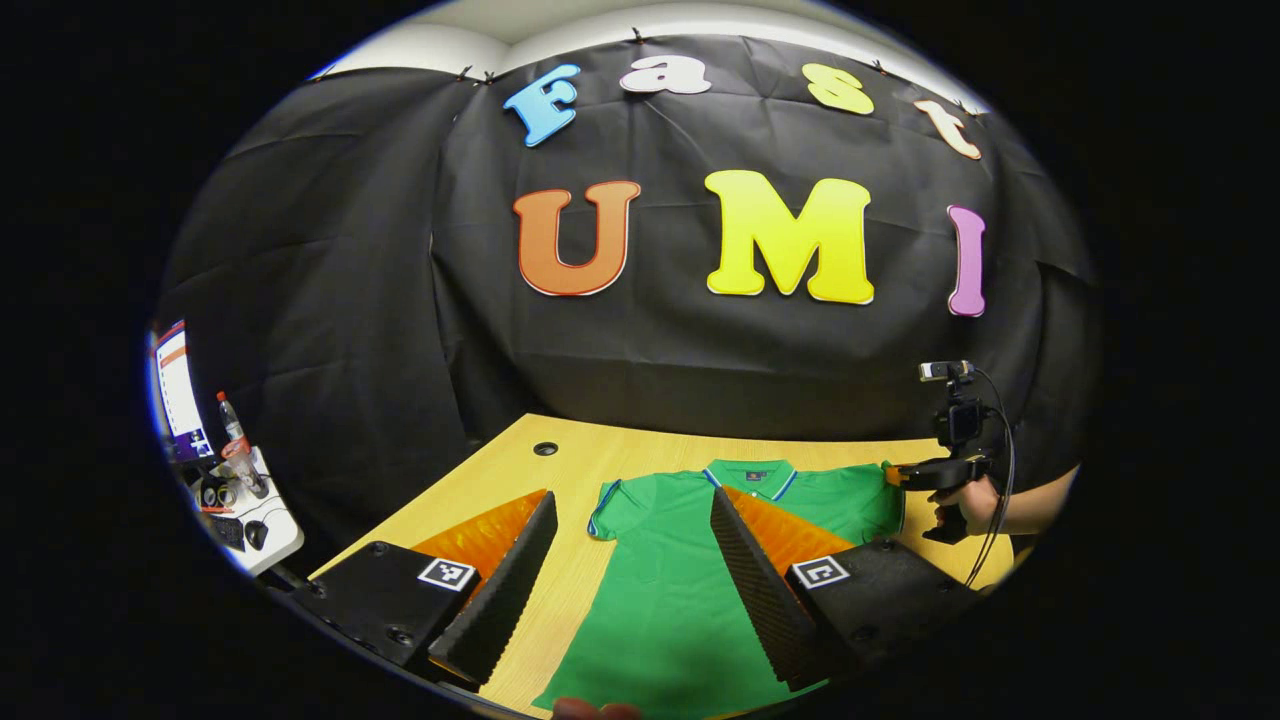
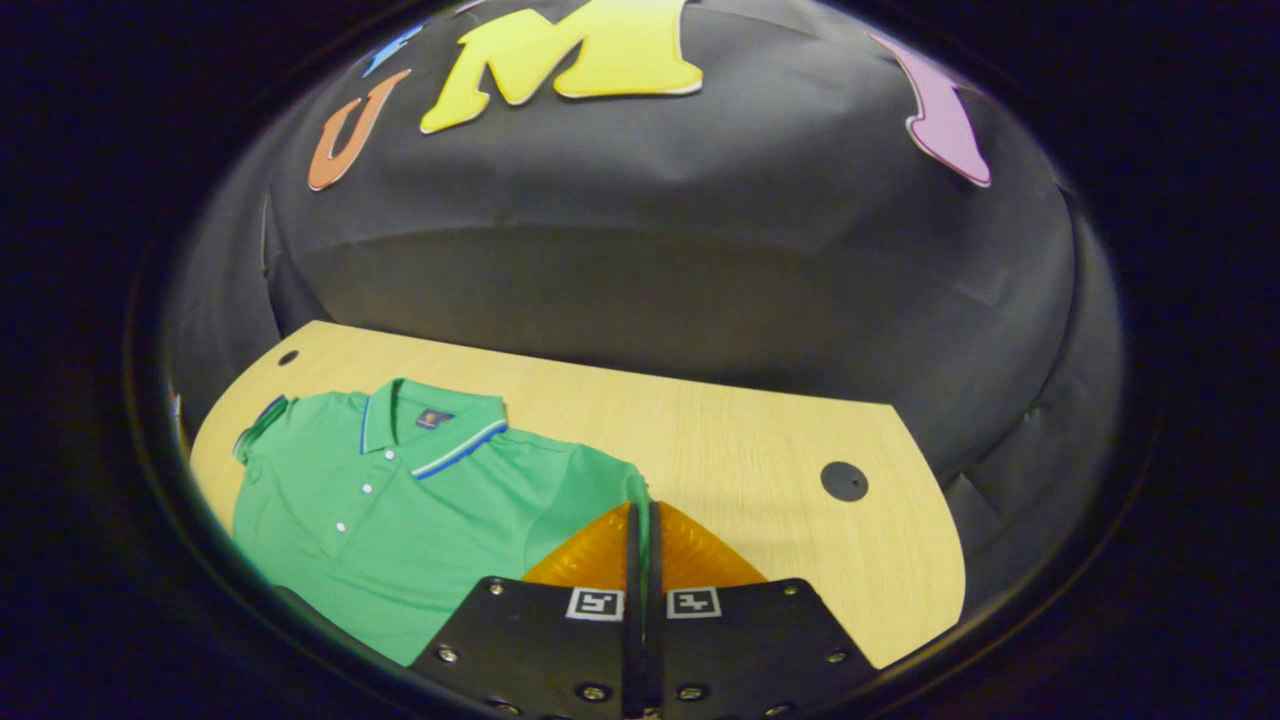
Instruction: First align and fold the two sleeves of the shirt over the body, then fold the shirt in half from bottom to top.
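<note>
wooden table (image 2: 760, 440) | green polo shirt (image 2: 400, 500) flat | left tool (image 1: 630, 560) agape (empty) | right tool (image 2: 640, 540) pinches sleeve edge (image 2: 637, 500)

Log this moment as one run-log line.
left gripper: open above polo shirt | right gripper: shut on sleeve | sleeves unfolded

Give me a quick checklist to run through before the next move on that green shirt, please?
1. Shirt lies flat on the table: ok.
2. Right gripper shut on the sleeve: ok.
3. Left gripper open above the shirt: ok.
4. Left gripper holds the other sleeve: not ok.
5. Sleeves folded over the body: not ok.
6. Hem straight: cannot tell.
</note>
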A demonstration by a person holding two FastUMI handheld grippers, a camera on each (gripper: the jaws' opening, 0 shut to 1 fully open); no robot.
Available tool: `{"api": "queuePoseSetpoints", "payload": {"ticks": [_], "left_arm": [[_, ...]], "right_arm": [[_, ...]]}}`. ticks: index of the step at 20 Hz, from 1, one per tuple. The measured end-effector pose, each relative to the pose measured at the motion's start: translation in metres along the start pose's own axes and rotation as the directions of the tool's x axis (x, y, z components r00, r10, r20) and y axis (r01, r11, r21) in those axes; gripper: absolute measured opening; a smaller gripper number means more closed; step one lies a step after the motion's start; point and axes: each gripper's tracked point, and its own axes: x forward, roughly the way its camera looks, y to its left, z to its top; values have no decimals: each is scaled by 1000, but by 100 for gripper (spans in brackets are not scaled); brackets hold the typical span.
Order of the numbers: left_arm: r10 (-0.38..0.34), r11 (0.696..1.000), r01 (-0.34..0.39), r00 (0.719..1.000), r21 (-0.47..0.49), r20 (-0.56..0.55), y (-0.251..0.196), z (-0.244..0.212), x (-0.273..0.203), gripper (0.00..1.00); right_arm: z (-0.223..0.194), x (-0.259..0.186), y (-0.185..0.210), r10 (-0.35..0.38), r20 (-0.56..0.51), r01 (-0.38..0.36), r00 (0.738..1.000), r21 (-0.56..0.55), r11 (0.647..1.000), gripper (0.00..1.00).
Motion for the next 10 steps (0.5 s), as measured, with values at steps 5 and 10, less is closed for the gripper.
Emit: {"api": "queuePoseSetpoints", "payload": {"ticks": [5,10], "left_arm": [[13,1000,-13,1000,-27,19,28,4,2,99],[16,998,-14,999,-62,29,56,7,2,99]], "right_arm": [[24,-24,54,31,9,-32,999,35,999,1],[25,-24,112,68,-26,-67,997,62,996,1]]}}
